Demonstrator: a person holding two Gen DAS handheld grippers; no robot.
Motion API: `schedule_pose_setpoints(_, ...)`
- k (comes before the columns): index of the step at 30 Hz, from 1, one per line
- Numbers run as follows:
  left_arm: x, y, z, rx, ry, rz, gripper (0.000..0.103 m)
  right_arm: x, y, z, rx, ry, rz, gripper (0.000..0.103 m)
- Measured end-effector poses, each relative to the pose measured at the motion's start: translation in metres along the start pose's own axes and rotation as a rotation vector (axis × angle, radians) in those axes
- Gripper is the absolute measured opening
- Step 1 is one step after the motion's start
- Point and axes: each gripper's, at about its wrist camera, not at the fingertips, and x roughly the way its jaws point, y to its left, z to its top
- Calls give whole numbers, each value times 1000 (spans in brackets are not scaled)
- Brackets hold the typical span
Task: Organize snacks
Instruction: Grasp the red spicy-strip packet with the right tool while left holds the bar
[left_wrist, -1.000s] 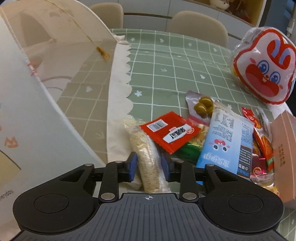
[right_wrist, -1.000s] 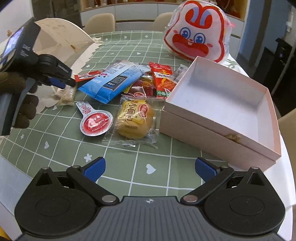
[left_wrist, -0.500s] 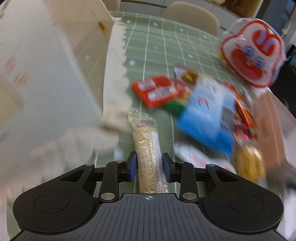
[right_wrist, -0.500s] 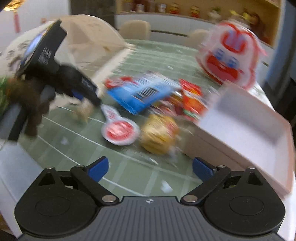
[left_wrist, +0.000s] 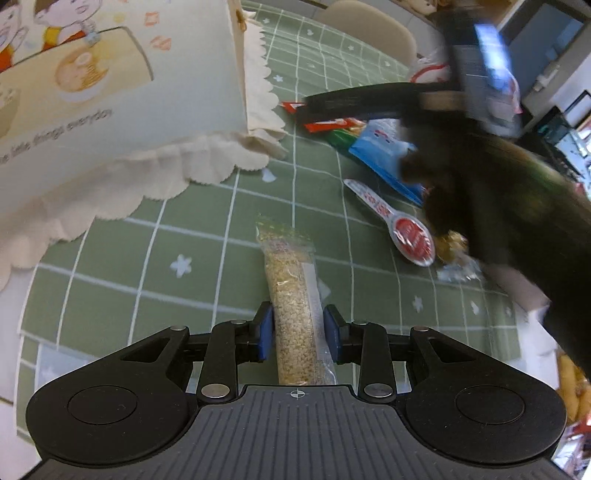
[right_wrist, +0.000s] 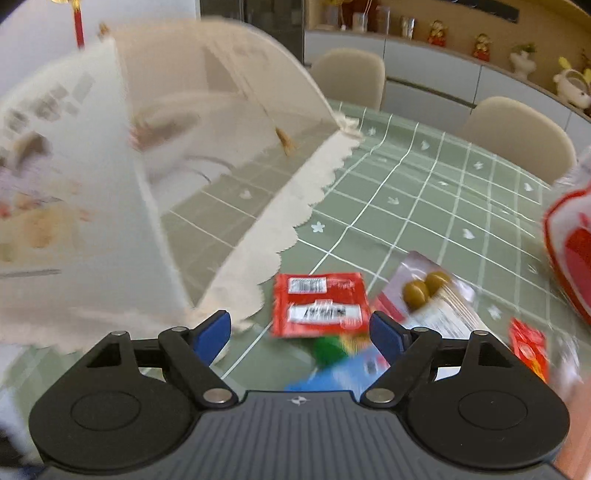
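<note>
My left gripper is shut on a grain bar in a clear wrapper, which sticks out forward over the green checked tablecloth. My right gripper hangs over the snack pile with its jaws closing and nothing pressed between the pads. A red sachet lies on the cloth just beyond its fingertips. Beside the sachet are an olive packet and a blue pack. In the left wrist view the gloved right hand is a dark blur reaching across the red sachet.
A cream mesh food cover with a scalloped hem stands to the left, close to the pile. A red-lidded jelly cup lies near the blue pack. A red-and-white bunny bag sits at the right. Two beige chairs stand behind the table.
My left gripper has drawn the grain bar out of the pile toward the near edge. My right gripper swung left from the pink box to the red sachet, and its jaws narrowed.
</note>
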Motion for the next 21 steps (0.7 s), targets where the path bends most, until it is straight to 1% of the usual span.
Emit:
schedule_pose_setpoints(2,-5,6,-3,-13,3,-15,34,21,-6,4,19,43,-12,84)
schedule_pose_setpoints(3,-6,9,-4,-20,5,-19,34,24,-7,4,17,33,-22,83)
schedule_pose_setpoints(4,-7,11,-5,-27,8,-24,34,25,-6,6,10,43,-31,82)
schedule_pose_setpoints(5,-8,14,-5,-29,12,-30,34,25,-4,7,3,53,-37,73)
schedule_pose_setpoints(8,-7,14,-3,-7,25,-46,34,7,0,12,3,50,-15,48)
schedule_pose_setpoints(10,-6,13,-1,0,37,-66,34,-13,4,10,8,34,4,48)
schedule_pose_setpoints(11,-6,11,-1,4,43,-72,34,-23,6,6,5,29,13,45)
schedule_pose_setpoints(12,-5,8,0,13,46,-75,34,-31,6,4,4,29,28,24)
schedule_pose_setpoints(13,-6,5,-1,27,48,-75,34,-39,6,0,7,33,32,18)
schedule_pose_setpoints(15,-7,-1,-2,39,50,-78,34,-54,5,-11,17,44,34,17)
schedule_pose_setpoints(17,-7,-3,-4,30,56,-87,34,-65,3,-24,31,52,50,17)
schedule_pose_setpoints(19,-7,-4,-7,14,62,-87,34,-74,1,-34,25,37,45,17)
schedule_pose_setpoints(20,-7,-3,-7,6,65,-83,34,-76,0,-36,25,29,36,20)
schedule_pose_setpoints(21,-6,-2,-7,0,65,-77,34,-76,-1,-36,39,21,31,34)
